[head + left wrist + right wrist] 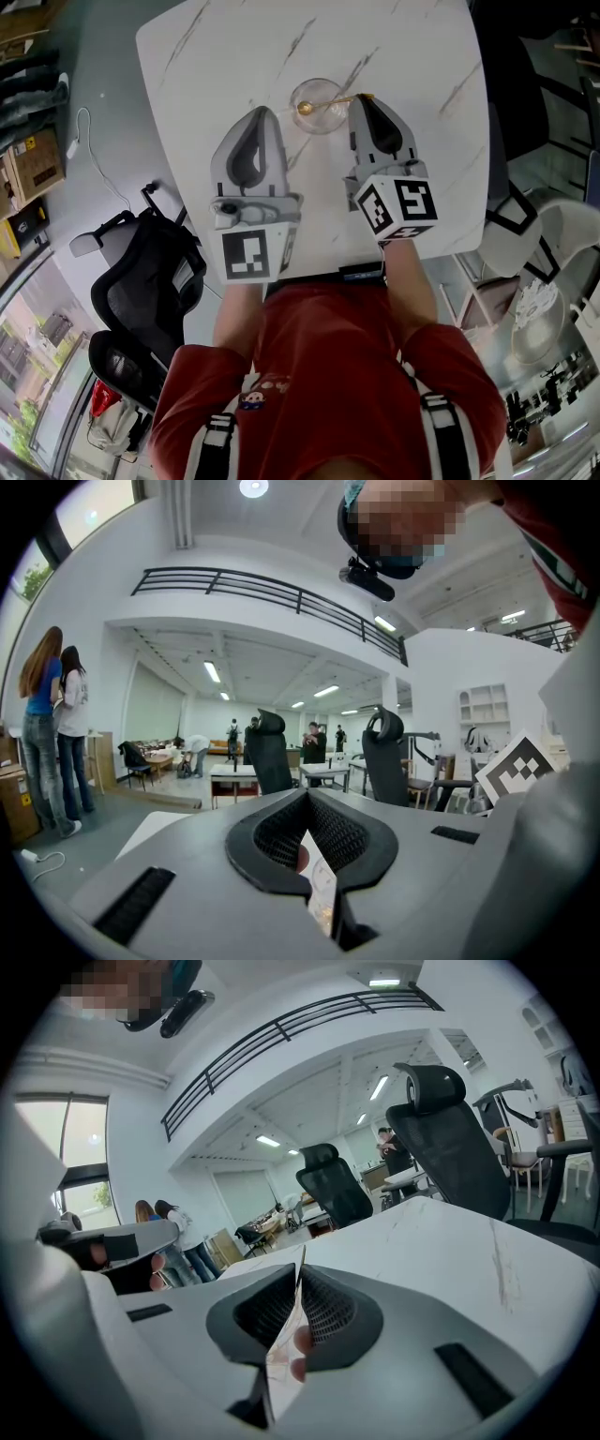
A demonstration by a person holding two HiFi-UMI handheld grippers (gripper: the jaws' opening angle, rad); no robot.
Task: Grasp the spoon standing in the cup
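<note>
Bright, even ceiling-strip light (212,672); sharp centres, fisheye-bent edges (dark vignette corners).

Cup (327,123): clear glass, round, seen from above. Stands upright on the white marbled table (206,56), towards its far middle.

Spoon (334,101): slim, gold-coloured. Bowl sits inside the cup on its left side. Handle leans out over the cup's right rim, slanting right and slightly far. Handle end reaches the closed jaw tips of the right gripper (362,101), which pinch it. Contents of the cup cannot be told.
</note>
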